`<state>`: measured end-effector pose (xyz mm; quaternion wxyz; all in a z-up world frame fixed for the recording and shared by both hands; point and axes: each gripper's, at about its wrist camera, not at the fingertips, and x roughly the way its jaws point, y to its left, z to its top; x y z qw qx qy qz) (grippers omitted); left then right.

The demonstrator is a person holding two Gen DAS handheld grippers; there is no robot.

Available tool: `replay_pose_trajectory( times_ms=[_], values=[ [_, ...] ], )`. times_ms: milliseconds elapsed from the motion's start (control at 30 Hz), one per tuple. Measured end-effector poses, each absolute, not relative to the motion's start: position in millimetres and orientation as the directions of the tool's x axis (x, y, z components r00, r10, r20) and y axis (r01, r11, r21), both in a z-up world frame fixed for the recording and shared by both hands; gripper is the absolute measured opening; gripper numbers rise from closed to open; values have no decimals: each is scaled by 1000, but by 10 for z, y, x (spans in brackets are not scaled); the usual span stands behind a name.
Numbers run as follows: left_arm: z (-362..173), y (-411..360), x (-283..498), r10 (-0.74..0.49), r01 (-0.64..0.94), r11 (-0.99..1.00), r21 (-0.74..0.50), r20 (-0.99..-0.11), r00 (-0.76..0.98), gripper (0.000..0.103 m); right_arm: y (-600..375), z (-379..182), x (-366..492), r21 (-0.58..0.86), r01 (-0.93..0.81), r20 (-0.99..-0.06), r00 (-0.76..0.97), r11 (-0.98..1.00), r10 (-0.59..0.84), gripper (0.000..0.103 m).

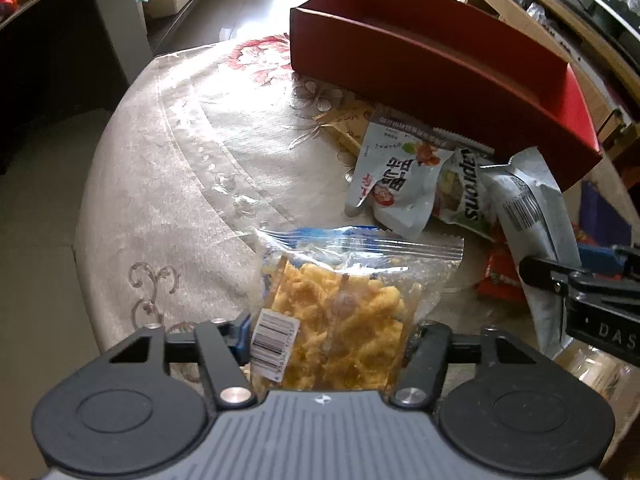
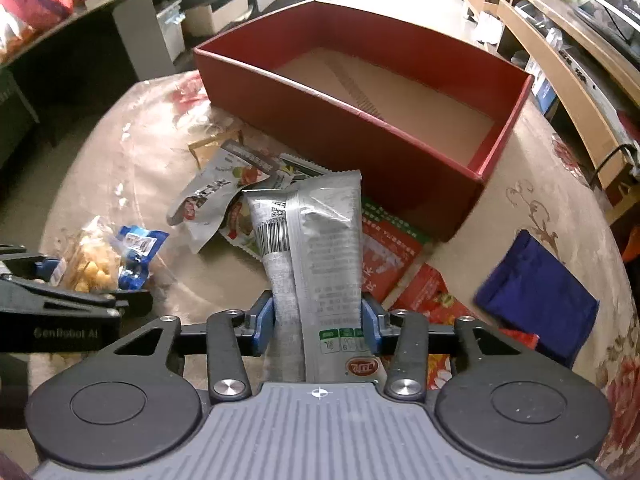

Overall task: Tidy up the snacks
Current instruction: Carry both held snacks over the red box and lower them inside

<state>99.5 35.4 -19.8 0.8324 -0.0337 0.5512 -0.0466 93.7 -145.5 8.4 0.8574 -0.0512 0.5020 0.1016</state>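
My left gripper (image 1: 326, 338) is shut on a clear bag of yellow puffed snacks (image 1: 336, 320), held above the table; it also shows in the right wrist view (image 2: 94, 260). My right gripper (image 2: 318, 322) is shut on a silver snack packet (image 2: 320, 248), which also shows in the left wrist view (image 1: 532, 216). The empty red box (image 2: 360, 140) stands at the back of the table, beyond both grippers; it also shows in the left wrist view (image 1: 424, 68). A white snack packet (image 1: 396, 184) lies in front of the box.
More packets lie under and around the silver one: a green-white one (image 1: 466, 196), red ones (image 2: 388, 256), a blue bag (image 2: 536, 292) at the right. The round table has a floral cloth (image 1: 168, 184). Shelves and furniture stand around.
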Motion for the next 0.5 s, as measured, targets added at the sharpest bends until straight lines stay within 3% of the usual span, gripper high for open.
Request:
replay_pose_trajectory(
  times_ms=[233, 367, 500],
  values=[
    [-13, 342, 906, -146, 50, 989, -138, -897, 417, 51, -1541, 280, 746, 53, -205, -838, 523, 977, 155, 50],
    [61, 400, 885, -203, 25, 977, -211, -892, 403, 48, -1588, 360, 658, 72, -190, -820, 548, 979, 166, 50],
    [150, 364, 850, -193, 27, 979, -201, -885, 424, 47, -1641, 461, 587, 91, -174, -797, 578, 981, 176, 50]
  ],
)
